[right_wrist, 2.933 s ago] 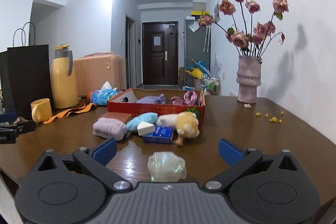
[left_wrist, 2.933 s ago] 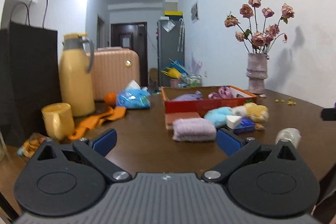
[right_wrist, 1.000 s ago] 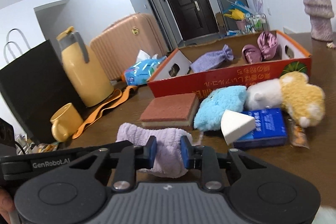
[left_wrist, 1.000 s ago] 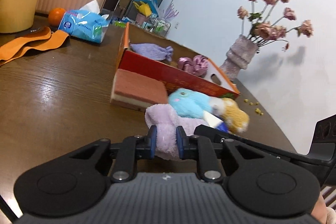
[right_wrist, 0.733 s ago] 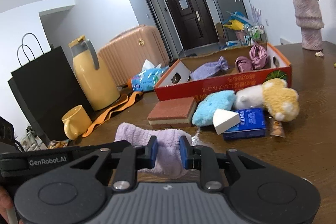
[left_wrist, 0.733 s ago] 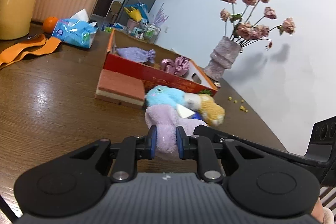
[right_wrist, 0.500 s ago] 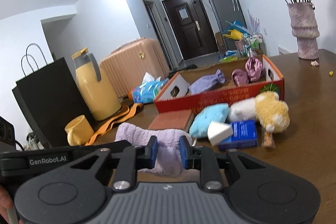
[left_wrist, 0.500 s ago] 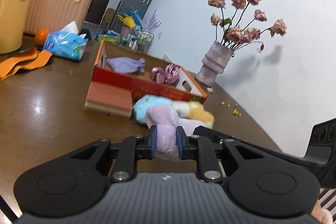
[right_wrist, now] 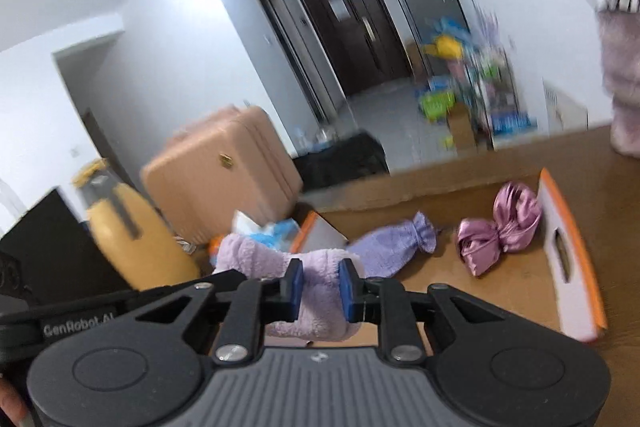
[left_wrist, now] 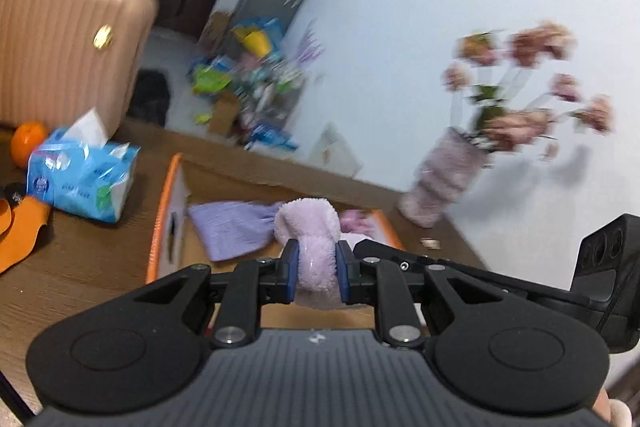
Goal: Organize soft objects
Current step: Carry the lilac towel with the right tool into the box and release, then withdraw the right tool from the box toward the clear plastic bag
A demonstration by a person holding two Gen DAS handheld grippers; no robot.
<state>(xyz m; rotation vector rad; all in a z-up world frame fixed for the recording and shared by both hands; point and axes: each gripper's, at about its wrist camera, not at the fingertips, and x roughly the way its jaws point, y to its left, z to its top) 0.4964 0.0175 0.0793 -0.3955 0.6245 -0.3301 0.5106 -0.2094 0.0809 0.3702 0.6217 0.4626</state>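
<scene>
Lilac plush towel is pinched at both ends: one end is clamped between the blue pads of the left gripper, low centre of the left wrist view; the other end is clamped by the right gripper, low centre of the right wrist view. Both sets of fingers are closed on the fabric, w/ fluff bulging out above and below the pads. The towel is held in the air over the front part of the orange-edged cardboard box, not resting on its floor.

Writing: "GenRobot.AI" is read in pale letters on the black body of the other gripper, lower left of the right wrist view. Print on the blue tissue pack, left-centre of the left wrist view, is too blurred to read.

Pose: both grippers are aimed forward and slightly down into the box, tilted w/ the horizon slanting; the two are set close, side by side.

Inside the box, a lavender drawstring pouch and a pink satin bundle lie on the cardboard floor, apart from each other. Beyond, on the wooden desk: an orange, a yellow jug, a vase w/ pink flowers. Background is motion-blurred.
</scene>
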